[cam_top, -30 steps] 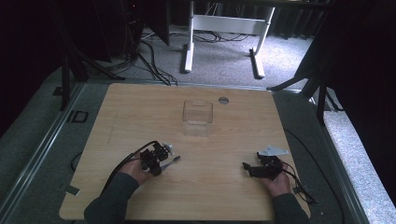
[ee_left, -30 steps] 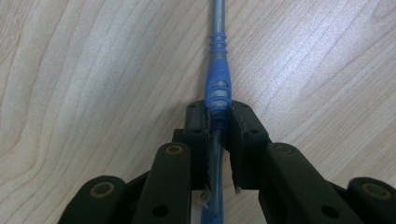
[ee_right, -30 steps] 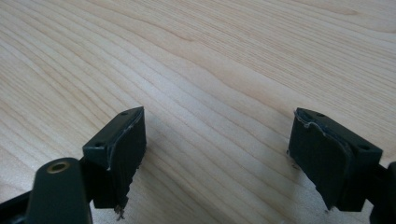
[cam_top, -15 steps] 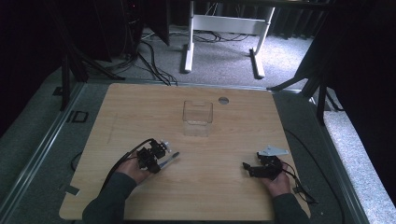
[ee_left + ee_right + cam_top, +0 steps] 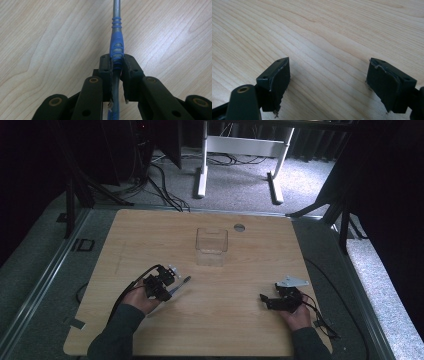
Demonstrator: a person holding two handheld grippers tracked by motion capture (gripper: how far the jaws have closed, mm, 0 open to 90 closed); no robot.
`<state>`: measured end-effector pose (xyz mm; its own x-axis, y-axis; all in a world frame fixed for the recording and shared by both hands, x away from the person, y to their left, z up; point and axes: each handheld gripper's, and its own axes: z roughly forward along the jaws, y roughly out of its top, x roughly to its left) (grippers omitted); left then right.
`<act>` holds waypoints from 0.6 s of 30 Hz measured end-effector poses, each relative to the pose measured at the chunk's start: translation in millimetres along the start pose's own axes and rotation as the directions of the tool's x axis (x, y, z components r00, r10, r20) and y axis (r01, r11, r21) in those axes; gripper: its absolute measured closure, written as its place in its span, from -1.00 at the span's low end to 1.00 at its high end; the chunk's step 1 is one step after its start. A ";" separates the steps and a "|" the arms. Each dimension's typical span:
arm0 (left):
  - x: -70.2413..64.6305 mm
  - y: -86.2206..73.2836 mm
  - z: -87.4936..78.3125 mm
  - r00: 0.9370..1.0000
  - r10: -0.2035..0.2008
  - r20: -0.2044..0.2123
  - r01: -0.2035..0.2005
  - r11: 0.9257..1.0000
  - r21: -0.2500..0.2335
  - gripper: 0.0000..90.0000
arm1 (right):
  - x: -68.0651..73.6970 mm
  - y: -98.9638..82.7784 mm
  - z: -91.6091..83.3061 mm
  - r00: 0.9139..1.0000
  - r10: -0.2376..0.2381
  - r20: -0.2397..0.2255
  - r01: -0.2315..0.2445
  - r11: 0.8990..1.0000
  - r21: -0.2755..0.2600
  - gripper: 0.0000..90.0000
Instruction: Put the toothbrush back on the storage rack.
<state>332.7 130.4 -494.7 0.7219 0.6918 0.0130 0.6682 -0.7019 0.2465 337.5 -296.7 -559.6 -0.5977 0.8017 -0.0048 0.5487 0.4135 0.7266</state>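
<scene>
A slim grey pen (image 5: 116, 40) with a ribbed blue grip runs straight out from my left gripper (image 5: 117, 62), whose jaws are shut on the blue grip just above the wooden table (image 5: 50, 37). In the high view the left gripper (image 5: 167, 285) is at the front left, and the pen (image 5: 181, 283) points right and away toward a clear plastic box (image 5: 211, 246). My right gripper (image 5: 332, 80) stands open over bare wood with nothing between its pads. It rests at the table's front right in the high view (image 5: 265, 299).
The clear box stands upright at the table's middle, a hand's length beyond the pen tip. A round grey grommet (image 5: 239, 227) sits near the far edge. Cables trail from both grippers toward the front edge. A white desk frame (image 5: 240, 145) stands on the carpet beyond.
My left hand has shifted slightly toward the table's middle with the pen held in its jaws. The right gripper has not moved.
</scene>
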 end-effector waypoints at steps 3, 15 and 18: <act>1.2 0.6 -3.0 1.000 -0.007 -0.006 0.007 1.000 -0.018 0.76 | 0.0 0.0 0.0 1.000 -0.001 0.000 0.001 1.000 0.001 -0.58; 1.5 1.6 -8.0 0.999 -0.032 -0.009 0.031 0.997 -0.076 0.76 | 0.0 0.0 0.1 1.000 0.000 0.000 0.000 1.000 -0.001 -0.58; 2.6 1.9 -9.6 0.999 -0.043 -0.003 0.042 0.994 -0.097 0.76 | 0.0 0.0 0.1 1.000 0.001 0.000 -0.001 1.000 -0.001 -0.58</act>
<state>334.1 132.5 -484.9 0.6923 0.7216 0.0055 0.6775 -0.6525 0.3395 337.5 -296.7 -559.7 -0.5974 0.8019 -0.0043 0.5487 0.4127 0.7270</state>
